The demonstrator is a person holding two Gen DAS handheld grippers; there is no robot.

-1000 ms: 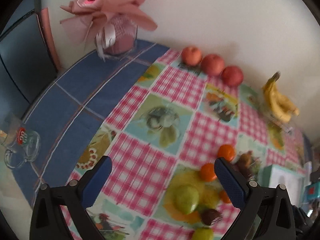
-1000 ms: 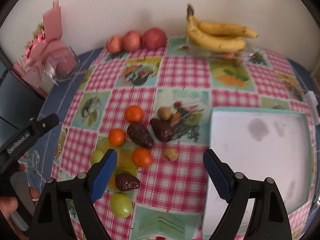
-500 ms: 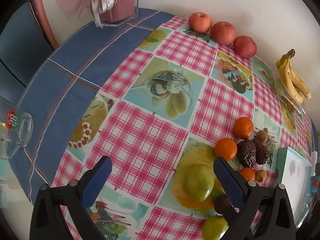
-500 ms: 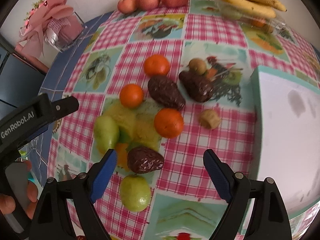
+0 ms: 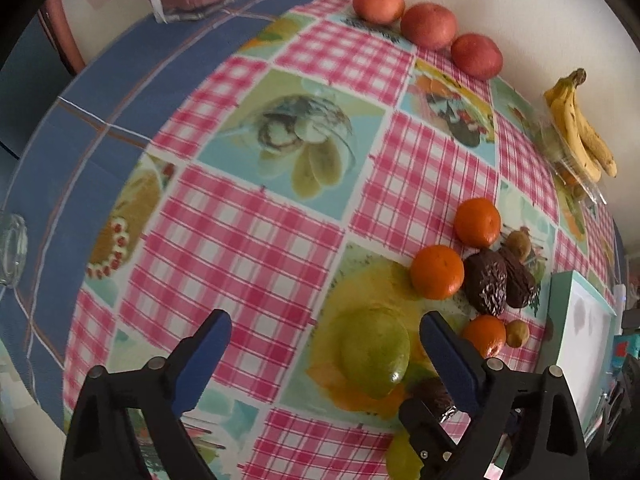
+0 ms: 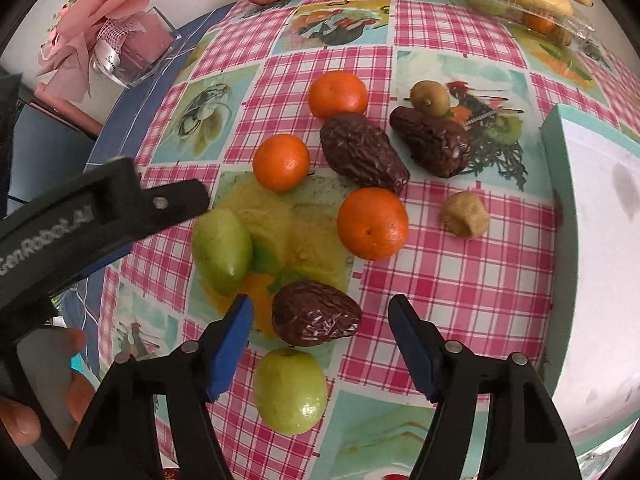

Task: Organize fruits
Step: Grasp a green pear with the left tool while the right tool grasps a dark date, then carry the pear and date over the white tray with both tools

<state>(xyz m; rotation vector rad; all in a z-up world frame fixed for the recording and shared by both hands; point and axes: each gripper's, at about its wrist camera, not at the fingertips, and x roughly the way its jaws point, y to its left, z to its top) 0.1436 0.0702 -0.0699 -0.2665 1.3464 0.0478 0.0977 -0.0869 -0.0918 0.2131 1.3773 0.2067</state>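
Observation:
A cluster of fruit lies on the checked tablecloth: three oranges (image 6: 372, 224), three dark wrinkled avocados (image 6: 362, 152), two green fruits (image 6: 222, 250) and small brown ones (image 6: 466, 214). My right gripper (image 6: 320, 344) is open, low over the nearest avocado (image 6: 316, 314), with a green fruit (image 6: 290, 390) between its arms. My left gripper (image 5: 324, 344) is open; the other green fruit (image 5: 376, 350) lies just inside its right finger. The left gripper's finger shows in the right wrist view (image 6: 160, 204), beside that fruit.
A white tray with a teal rim (image 6: 560, 200) stands at the right. Three red apples (image 5: 428, 26) and a bunch of bananas (image 5: 580, 128) on a clear box lie along the wall. A pink gift box (image 6: 132, 48) and a glass (image 5: 12, 248) are on the left.
Both grippers have moved down and forward toward the fruit cluster. The fruits look larger and nearer. Both stay open.

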